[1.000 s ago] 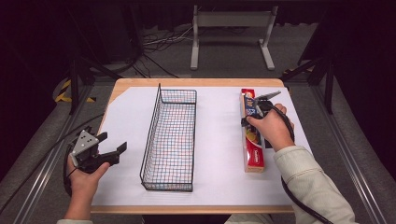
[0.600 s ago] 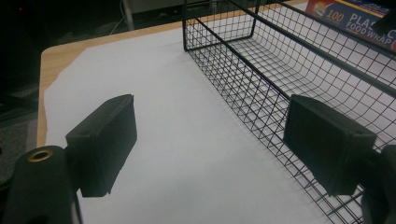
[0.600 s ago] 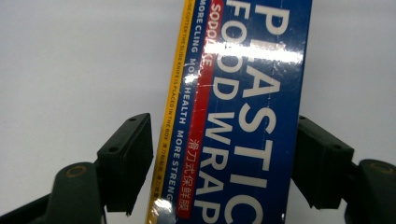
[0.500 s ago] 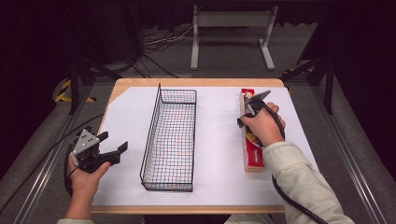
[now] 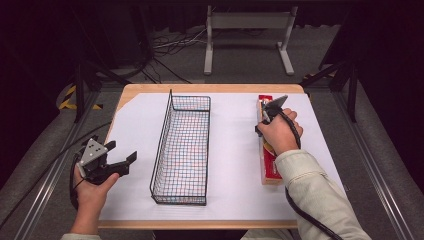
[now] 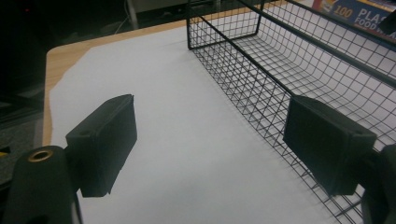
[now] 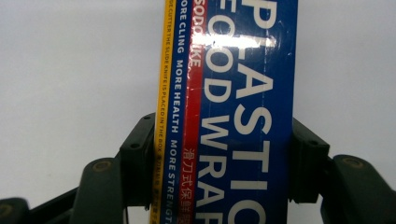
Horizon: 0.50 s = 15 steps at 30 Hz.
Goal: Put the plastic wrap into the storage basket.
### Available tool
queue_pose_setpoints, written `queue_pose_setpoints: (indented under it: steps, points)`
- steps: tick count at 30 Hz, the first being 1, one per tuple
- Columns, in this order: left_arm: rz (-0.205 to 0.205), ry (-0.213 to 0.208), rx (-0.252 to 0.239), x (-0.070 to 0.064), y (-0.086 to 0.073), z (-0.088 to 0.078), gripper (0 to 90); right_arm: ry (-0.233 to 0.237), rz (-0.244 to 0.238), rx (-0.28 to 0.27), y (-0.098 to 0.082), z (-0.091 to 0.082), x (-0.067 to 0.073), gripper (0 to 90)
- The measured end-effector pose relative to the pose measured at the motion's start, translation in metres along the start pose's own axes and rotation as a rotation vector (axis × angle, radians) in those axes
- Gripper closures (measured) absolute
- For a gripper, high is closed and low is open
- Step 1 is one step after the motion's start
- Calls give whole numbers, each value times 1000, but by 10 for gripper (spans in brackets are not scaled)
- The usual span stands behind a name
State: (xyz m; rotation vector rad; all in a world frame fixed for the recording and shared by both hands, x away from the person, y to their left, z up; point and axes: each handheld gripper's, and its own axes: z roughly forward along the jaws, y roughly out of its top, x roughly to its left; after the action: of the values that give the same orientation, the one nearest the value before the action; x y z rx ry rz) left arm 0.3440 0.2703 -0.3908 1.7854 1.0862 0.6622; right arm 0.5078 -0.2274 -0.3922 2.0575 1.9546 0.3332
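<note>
- The left gripper (image 5: 116, 162) is idling with jaws spread wide and holding nothing, the wire basket (image 5: 183, 145) standing just off its right jaw.
- The right gripper (image 7: 219, 168) is pinching the plastic-wrap box (image 5: 268, 150) across its width (jaws having just been closing), the box lying flat on the white table (image 5: 235, 150); a level lift looks wisest.
</note>
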Motion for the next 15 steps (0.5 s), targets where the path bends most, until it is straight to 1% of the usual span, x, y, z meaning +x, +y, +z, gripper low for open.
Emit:
queue_pose_setpoints:
  steps: [1, 2, 3, 4, 5, 6, 7, 9, 11, 12, 13, 15]
  points:
    - [-19, -2, -1, 2, 0, 0, 180, 13, 16, 2, 0, -1, -1, 401]
    - [-25, 4, -4, 4, -2, -1, 180, 20, 26, -1, 0, -1, -1, 403]
    - [-28, 5, -10, 5, -3, -2, 179, 15, 25, 4, 0, -3, -1, 404]
    - [-40, 2, -18, 6, -5, -4, 180, 12, 28, 4, -1, -3, -1, 404]
    - [-40, 2, -18, 6, -5, -4, 180, 12, 28, 4, -1, -3, -1, 404]
    - [-57, -14, -28, 7, -7, -4, 180, 11, 35, 4, -1, -5, -2, 405]
    - [-58, -20, -29, 7, -8, -5, 180, 11, 44, 4, -1, -7, -2, 405]
    - [-54, -21, -38, 5, -8, -7, 180, 13, 58, 2, -1, -10, -3, 405]
    - [-40, -26, -42, 3, -8, -8, 180, 16, 72, -3, -1, -14, -3, 406]
    - [-31, -21, -36, 1, -8, -7, 180, 22, 89, -3, -1, -17, -3, 405]
    - [-12, -16, -33, -2, -8, -6, 179, 29, 101, -4, -1, -21, -3, 405]
    - [-7, -15, -27, -3, -8, -6, 179, 35, 122, 0, -1, -27, -2, 405]
